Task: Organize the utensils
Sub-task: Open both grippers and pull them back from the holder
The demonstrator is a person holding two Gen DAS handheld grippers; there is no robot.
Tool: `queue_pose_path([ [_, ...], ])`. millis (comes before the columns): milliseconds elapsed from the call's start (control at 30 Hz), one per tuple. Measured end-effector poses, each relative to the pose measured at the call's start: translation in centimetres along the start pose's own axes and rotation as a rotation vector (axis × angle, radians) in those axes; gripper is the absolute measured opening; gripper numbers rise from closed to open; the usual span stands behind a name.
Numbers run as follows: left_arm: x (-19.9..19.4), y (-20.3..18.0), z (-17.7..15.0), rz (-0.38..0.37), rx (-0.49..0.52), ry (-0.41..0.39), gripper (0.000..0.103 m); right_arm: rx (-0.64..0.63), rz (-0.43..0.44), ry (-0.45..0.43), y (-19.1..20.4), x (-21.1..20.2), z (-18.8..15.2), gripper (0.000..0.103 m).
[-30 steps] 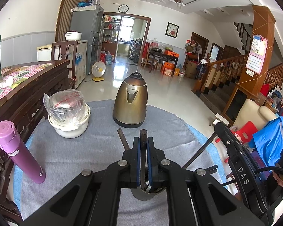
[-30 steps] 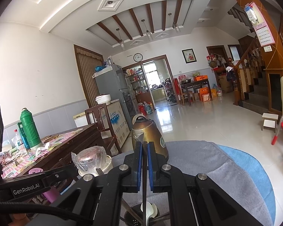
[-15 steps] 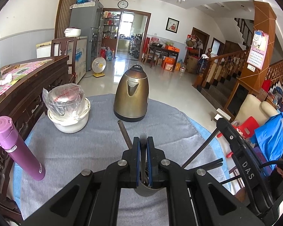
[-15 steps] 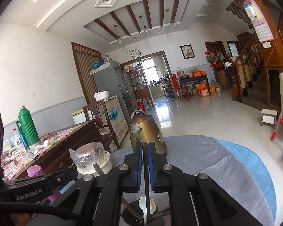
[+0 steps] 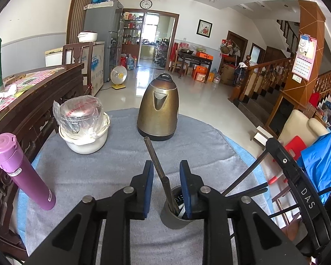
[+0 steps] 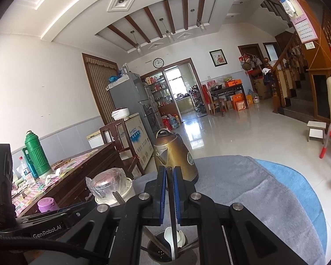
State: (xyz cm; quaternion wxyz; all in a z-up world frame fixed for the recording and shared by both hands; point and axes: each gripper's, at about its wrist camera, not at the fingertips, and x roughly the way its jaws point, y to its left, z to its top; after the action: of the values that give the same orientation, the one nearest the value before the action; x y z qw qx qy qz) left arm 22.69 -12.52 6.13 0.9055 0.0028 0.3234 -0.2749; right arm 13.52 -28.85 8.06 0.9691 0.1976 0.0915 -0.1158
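Note:
A grey metal utensil holder (image 5: 175, 213) stands on the grey cloth just under my left gripper (image 5: 166, 186), which is open with its pads on either side of a dark utensil handle (image 5: 156, 165) that leans in the holder. In the right wrist view the holder (image 6: 167, 250) sits below my right gripper (image 6: 170, 185), which is shut on a thin dark utensil (image 6: 171, 198) that reaches down into the holder beside a white spoon (image 6: 170, 238). The right gripper's body shows in the left wrist view (image 5: 298, 185).
A bronze kettle (image 5: 158, 110) stands at the far middle of the cloth-covered table (image 5: 112, 161). A white bowl with a bagged glass lid (image 5: 83, 121) is far left, a purple bottle (image 5: 19, 170) at the left edge. A dark wooden sideboard (image 5: 33, 101) runs along the left.
My left gripper has opened and let go of the dark utensil, which now leans in the holder. My right gripper has lowered its thin utensil into the holder, still shut.

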Motion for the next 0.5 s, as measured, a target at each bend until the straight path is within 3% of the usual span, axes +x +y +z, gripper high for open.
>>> queue_pose_path([
  [167, -0.15, 0.02, -0.10, 0.005, 0.002, -0.008, 0.040, 0.023, 0.000, 0.013, -0.51, -0.07, -0.09, 0.008],
  [500, -0.69, -0.02, -0.62, 0.063, 0.033, -0.033, 0.059, 0.043, 0.009, 0.033, -0.71, -0.53, -0.20, 0.009],
])
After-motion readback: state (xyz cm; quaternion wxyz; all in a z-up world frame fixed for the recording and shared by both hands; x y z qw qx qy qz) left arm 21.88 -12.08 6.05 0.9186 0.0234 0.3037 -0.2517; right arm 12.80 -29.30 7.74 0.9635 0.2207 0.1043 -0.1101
